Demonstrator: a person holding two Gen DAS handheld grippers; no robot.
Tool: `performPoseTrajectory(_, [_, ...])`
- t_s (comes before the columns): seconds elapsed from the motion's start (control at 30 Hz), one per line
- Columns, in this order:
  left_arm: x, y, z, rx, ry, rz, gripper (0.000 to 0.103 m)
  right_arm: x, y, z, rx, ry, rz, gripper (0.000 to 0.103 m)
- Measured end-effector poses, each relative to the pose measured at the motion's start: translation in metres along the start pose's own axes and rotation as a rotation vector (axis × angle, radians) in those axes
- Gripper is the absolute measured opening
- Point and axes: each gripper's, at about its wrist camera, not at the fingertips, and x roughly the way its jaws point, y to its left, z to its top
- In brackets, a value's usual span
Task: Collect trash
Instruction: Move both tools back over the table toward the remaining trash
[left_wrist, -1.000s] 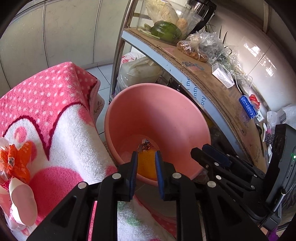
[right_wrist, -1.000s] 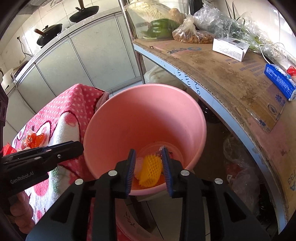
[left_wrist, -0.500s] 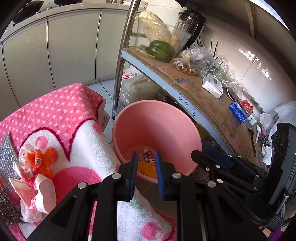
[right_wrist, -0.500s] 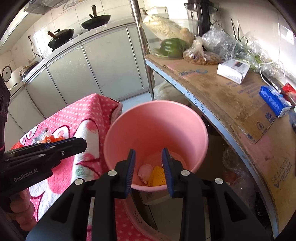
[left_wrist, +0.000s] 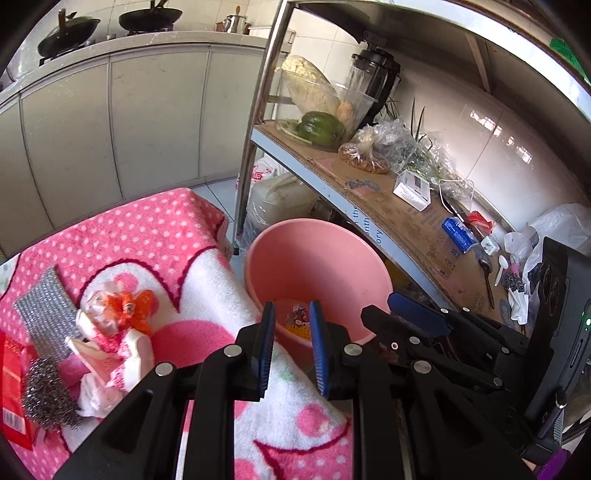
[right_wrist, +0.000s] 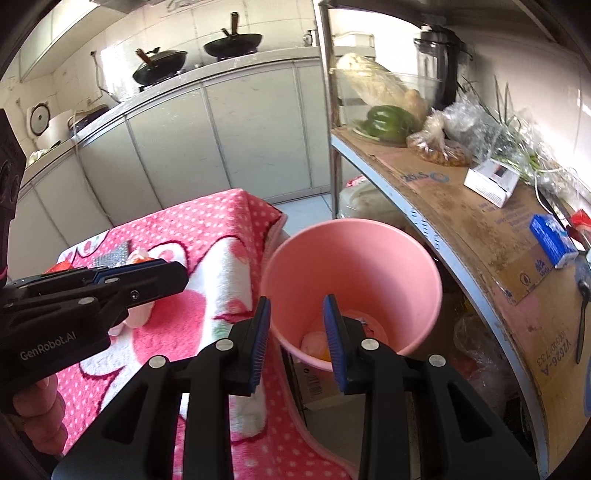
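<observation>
Left wrist view: both grippers (left_wrist: 291, 347) (right_wrist: 297, 338) open, empty; crumpled wrapper (left_wrist: 110, 328) looks light, soft, so pinch its bunched middle.

Pink bucket (left_wrist: 317, 258): smooth moulded plastic, faint sheen inside. Left of the bucket, pink blanket (left_wrist: 155, 251): fluffy cloth, matt, white-dotted. On the blanket, well left of the bucket, silver scouring pad (left_wrist: 44, 314): glittery woven mesh; steel wool ball (left_wrist: 48, 391): rough tangled metal wire; crumpled wrappers (left_wrist: 114, 325): thin glossy film. Right of the bucket, shelf (right_wrist: 476, 236): worn, stained cardboard lining, matt, on a painted metal edge with a shiny metal post. Left gripper (left_wrist: 291, 332) and right gripper (right_wrist: 297, 325): matt black plastic, ribbed blue pads, bright metal screw heads.
</observation>
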Motion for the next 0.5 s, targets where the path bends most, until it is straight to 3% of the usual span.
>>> performPoseTrajectory(0.5, [-0.08,0.081,-0.027,-0.044,-0.101,0.172,0.018,0.003,0.083,0.001,-0.109,0.028,0.171,0.031])
